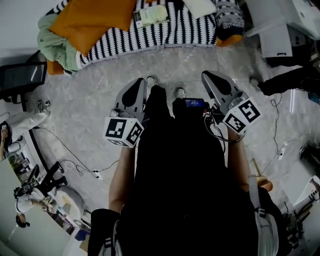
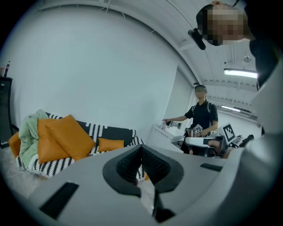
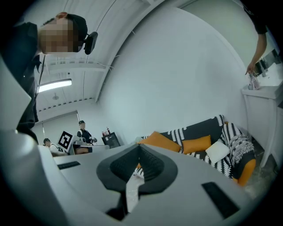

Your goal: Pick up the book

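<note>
The book (image 1: 150, 15) lies on the striped sofa (image 1: 190, 27), long axis running sideways across the head view. The left hand-held gripper (image 1: 139, 85) and the right hand-held gripper (image 1: 209, 77) are both closed and empty.

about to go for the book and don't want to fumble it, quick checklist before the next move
1. Book located: ok. The book lies on the striped blanket ahead.
2. Left gripper empty: ok. Jaws together, nothing between them.
3. Right gripper empty: ok. Jaws together, nothing held.
4. Jaws open for a grasp: not ok. Both are shut.
5. Grippers at the book: not ok. Both hang over the floor, short of the blanket.
6. Book clear of the orange cushion: cannot tell. The cushion's edge lies right beside it.
</note>
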